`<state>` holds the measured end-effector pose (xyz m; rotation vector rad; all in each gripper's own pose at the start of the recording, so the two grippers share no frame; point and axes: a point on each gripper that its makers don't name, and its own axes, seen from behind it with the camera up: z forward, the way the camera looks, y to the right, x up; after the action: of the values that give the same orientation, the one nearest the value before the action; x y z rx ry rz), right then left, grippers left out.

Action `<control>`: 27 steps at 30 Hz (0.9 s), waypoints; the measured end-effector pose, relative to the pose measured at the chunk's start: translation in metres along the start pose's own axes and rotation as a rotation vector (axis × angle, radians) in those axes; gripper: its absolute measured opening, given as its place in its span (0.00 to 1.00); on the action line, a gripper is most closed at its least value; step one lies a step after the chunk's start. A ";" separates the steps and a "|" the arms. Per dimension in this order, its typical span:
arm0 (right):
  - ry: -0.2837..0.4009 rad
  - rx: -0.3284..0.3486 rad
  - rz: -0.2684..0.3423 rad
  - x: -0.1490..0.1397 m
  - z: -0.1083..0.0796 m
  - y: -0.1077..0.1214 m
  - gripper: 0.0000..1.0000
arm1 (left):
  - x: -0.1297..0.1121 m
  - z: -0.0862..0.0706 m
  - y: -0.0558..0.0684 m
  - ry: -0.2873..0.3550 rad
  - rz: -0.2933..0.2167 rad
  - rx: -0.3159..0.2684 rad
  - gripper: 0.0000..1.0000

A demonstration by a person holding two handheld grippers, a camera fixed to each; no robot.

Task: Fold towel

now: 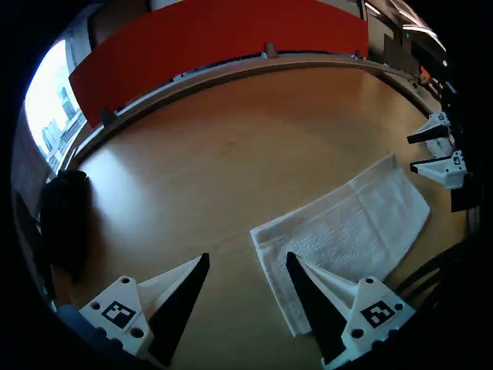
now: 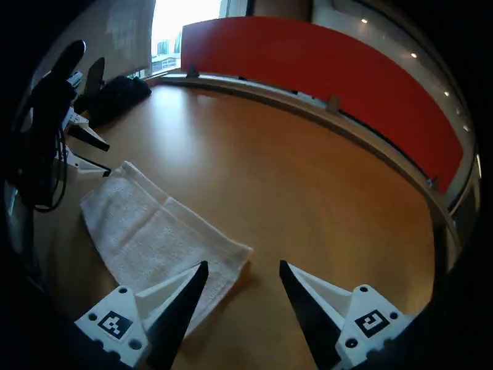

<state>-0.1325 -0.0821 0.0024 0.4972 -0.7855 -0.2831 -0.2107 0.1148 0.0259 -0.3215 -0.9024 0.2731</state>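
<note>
1. Window (image 1: 46,117): at the far left of the left gripper view I logged bright daylight and buildings outside.
2. Dark bulky object (image 1: 65,216): it sat at the left end of the table, just below the window. I could not tell what it was.
3. Red panel (image 1: 215,43): it stood upright along the table's far edge and ran across the top of both views.
4. Table (image 1: 246,142): pale wood with a glossy sheen, and it bore every item listed here.
5. Left gripper (image 1: 246,256): I held it low over the table with its jaws wide apart, closed on nothing. Its right-hand finger overlapped the towel's near corner, but I could not tell whether it touched the cloth.
6. Towel (image 1: 345,234): white, it lay flat on the table as a rectangle, right of centre in the left gripper view and lower left in the right gripper view, between the two grippers.
7. Right gripper (image 1: 410,153): in the left gripper view it sat at the right edge, just beyond the towel's far end. In the right gripper view its jaws were wide apart, closed on nothing, and its left-hand finger overlapped the towel's near edge. I could not tell whether they were in contact
</note>
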 end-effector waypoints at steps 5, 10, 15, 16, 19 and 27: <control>0.003 0.001 0.004 -0.004 -0.007 -0.005 0.89 | -0.003 -0.008 0.003 0.008 -0.015 -0.003 0.92; 0.006 0.002 0.007 -0.010 -0.017 -0.011 0.89 | -0.012 -0.017 0.007 0.007 -0.027 -0.004 0.92; 0.011 0.001 0.007 -0.015 -0.027 -0.017 0.89 | -0.026 -0.026 0.014 0.001 -0.040 -0.011 0.92; 0.013 -0.001 0.009 -0.016 -0.029 -0.018 0.89 | -0.029 -0.028 0.015 0.000 -0.043 -0.012 0.92; 0.018 -0.004 0.015 -0.018 -0.035 -0.020 0.89 | -0.037 -0.033 0.020 -0.004 -0.055 -0.016 0.92; 0.023 -0.005 0.030 -0.023 -0.045 -0.024 0.89 | -0.047 -0.039 0.026 -0.009 -0.081 -0.019 0.92</control>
<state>-0.1164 -0.0786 -0.0509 0.4824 -0.7687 -0.2512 -0.2098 0.1151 -0.0404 -0.3007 -0.9254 0.1918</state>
